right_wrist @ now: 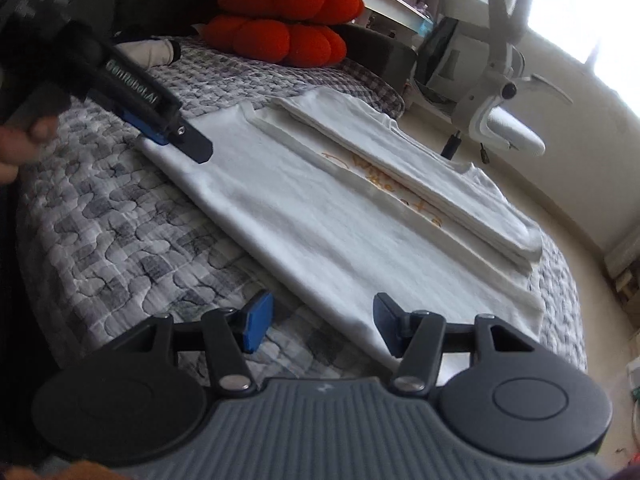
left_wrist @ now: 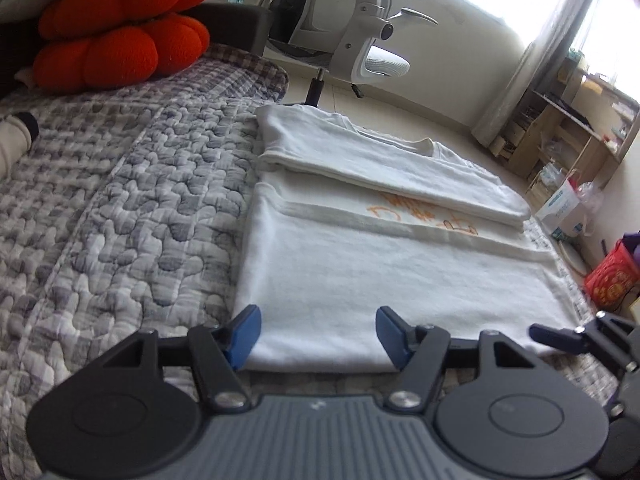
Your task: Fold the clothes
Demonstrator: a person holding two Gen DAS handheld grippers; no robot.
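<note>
The white shirt (left_wrist: 360, 264) lies flat on the bumpy grey quilt (left_wrist: 120, 208), right in front of both sets of fingers. Both long sides are folded in, with orange writing showing between them, so I think it needs one more fold. The left gripper (left_wrist: 318, 334) and right gripper (right_wrist: 318, 326) are spread wide, holding nothing. The cloth looks soft and thick.

Left gripper (left_wrist: 318, 336) open over folded white T-shirt (left_wrist: 380, 264) on quilted bedspread (left_wrist: 120, 208).
</note>
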